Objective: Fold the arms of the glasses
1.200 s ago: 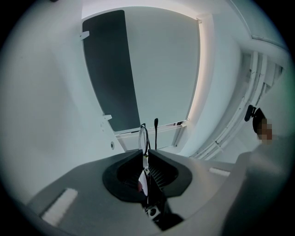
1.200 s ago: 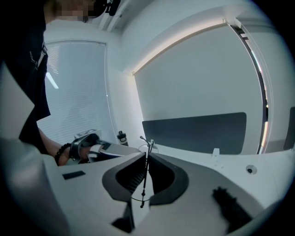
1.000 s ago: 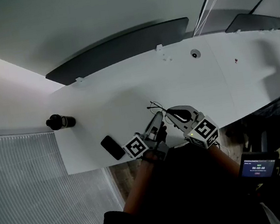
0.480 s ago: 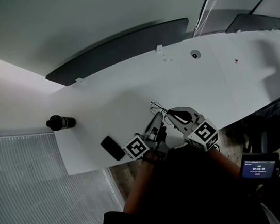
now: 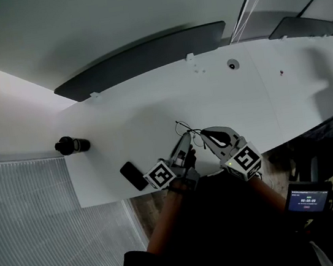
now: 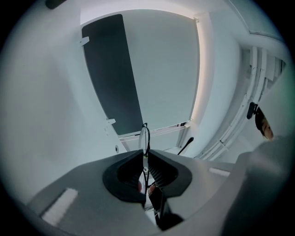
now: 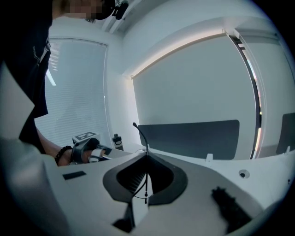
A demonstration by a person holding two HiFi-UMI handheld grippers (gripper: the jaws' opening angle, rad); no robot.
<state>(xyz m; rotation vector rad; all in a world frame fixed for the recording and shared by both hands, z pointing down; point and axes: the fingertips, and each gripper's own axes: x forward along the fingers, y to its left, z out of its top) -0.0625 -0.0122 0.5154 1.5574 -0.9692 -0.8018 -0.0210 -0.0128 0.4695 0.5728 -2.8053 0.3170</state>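
Both grippers are closed on the glasses point(image 5: 184, 126), which sit between the two gripper tips over the near part of the white bench point(image 5: 150, 107), close to its front edge. The head view does not show whether the glasses touch the bench surface.

Left gripper point(image 6: 146, 154): its fingers point(image 6: 123, 174) are pressed together on the thin wire frame. One lens rim stands edge-on just above the fingertips. A dark arm tip point(image 6: 186, 145) of the glasses projects to the right of them. In the head view this gripper point(image 5: 186, 139) points up and to the right, with its marker cube point(image 5: 160, 175) at the rear.

Right gripper point(image 7: 147, 156): its fingers point(image 7: 167, 177) are pinched on a thin arm of the glasses point(image 7: 140, 134). That arm rises from the fingertips and curves to the left, ending in a dark tip. A short length of wire hangs down between the fingers. In the head view this gripper point(image 5: 204, 133) points up and to the left, meeting the left gripper at the glasses, with its marker cube point(image 5: 245, 159) behind.

The right gripper view also takes in the left gripper's marker cube and the person's hand point(image 7: 76, 154), with a beaded band at the wrist.

Other items on the bench: a dark phone point(image 5: 134, 175) lies flat left of the left gripper, near the front edge. A black bottle point(image 5: 72, 144) lies at the far left end, well apart from the glasses. A small lit screen point(image 5: 309, 196) shows off the bench, at lower right.
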